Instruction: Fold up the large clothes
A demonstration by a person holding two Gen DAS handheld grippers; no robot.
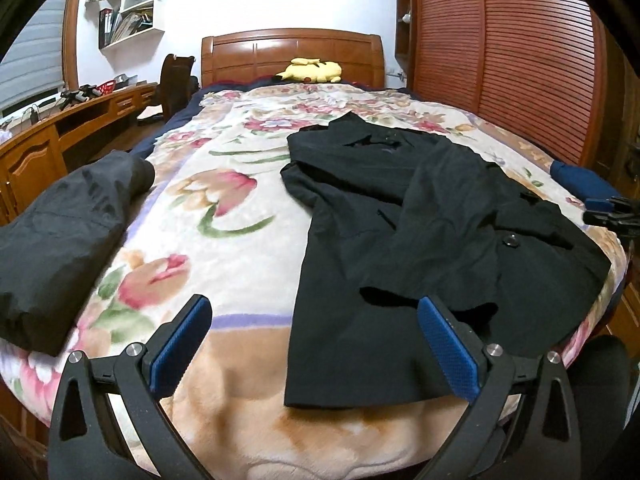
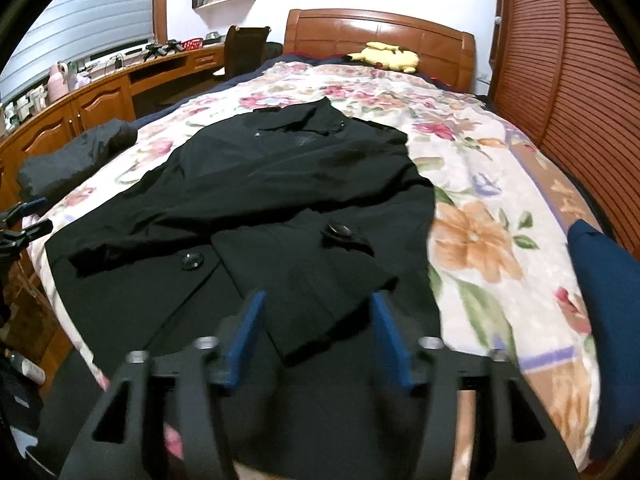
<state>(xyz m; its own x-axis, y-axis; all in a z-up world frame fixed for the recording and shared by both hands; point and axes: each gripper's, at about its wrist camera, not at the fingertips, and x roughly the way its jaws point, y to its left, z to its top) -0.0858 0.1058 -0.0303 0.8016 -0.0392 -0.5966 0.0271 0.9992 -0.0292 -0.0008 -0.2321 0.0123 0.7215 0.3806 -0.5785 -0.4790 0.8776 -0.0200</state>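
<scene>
Lying sleeves-folded, buttoned black coat (image 2: 256, 200)

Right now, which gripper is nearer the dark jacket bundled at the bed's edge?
Left. The left gripper hangs open just beside the bundled dark jacket. The right gripper, open, sits over the black coat, which lies between them.

Left gripper (image 1: 314, 340): jaws spread wide, blue pads facing each other, nothing between them, pointing downward at a slant. Right gripper (image 2: 318, 336): jaws parted, narrower than the left, nothing pinched, same downward slant.
</scene>
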